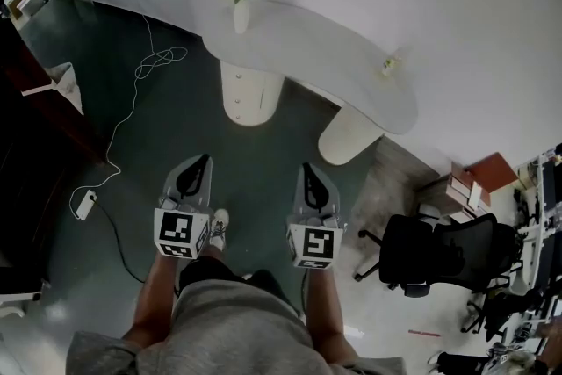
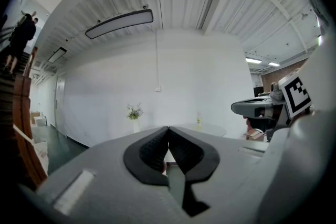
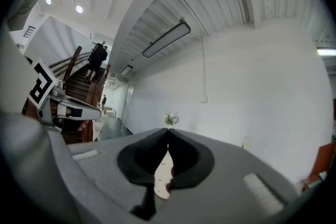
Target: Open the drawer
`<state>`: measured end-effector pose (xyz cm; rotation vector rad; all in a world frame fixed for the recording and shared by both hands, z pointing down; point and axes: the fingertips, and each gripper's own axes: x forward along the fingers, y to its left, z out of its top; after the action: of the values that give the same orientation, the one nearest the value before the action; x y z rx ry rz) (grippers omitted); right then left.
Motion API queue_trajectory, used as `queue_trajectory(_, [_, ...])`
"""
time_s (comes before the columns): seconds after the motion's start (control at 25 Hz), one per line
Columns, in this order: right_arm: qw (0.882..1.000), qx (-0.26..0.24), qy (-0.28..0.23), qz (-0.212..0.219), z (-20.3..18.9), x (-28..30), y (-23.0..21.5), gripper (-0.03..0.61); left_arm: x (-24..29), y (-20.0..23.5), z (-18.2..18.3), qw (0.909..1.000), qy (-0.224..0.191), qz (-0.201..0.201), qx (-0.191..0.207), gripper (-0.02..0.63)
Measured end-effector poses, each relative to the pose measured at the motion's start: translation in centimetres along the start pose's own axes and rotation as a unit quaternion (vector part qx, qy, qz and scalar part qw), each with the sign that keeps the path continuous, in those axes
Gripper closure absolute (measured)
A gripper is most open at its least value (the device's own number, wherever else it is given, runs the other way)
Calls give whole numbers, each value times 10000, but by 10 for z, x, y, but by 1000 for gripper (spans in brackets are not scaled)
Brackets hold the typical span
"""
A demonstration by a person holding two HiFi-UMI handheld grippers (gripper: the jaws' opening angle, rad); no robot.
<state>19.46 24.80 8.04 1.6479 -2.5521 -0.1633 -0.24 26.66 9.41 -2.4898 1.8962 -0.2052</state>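
Observation:
A white curved table [image 1: 351, 70] stands by the far wall on two round pedestals. The left pedestal [image 1: 249, 92] shows faint horizontal seams like drawer fronts; I cannot make out a handle. My left gripper [image 1: 200, 162] and right gripper [image 1: 307, 169] are held side by side above the dark green floor, well short of the table and pointing toward it. Both are shut with nothing between the jaws. In the left gripper view the left gripper [image 2: 168, 128] has its pads together, and the right gripper [image 3: 168, 131] looks the same in its own view.
A vase of flowers [image 1: 240, 0] and a small bottle [image 1: 390, 64] stand on the table. A white cable and power strip [image 1: 85, 204] lie on the floor at left. A black office chair [image 1: 430, 248] is at right. A dark staircase [image 3: 86, 84] rises at left.

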Motion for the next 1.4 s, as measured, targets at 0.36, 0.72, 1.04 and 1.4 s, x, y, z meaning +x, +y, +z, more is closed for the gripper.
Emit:
queue_trajectory(0.36, [9996, -13, 217, -171, -3, 110, 6, 575, 92, 67, -7, 9992, 193, -347, -86, 603])
queue_trajectory(0.72, [9984, -65, 443, -341, -17, 202, 8, 575, 172, 122, -26, 9973, 319, -625, -201, 603])
queue_trajectory(1.04, [9968, -91, 730, -306, -48, 266, 14, 575, 226, 157, -52, 9957, 493, -734, -282, 603])
queue_trajectory(1.4, [9956, 44, 916, -180, -100, 335, 10, 575, 291, 176, -100, 9944, 646, -764, -349, 603])
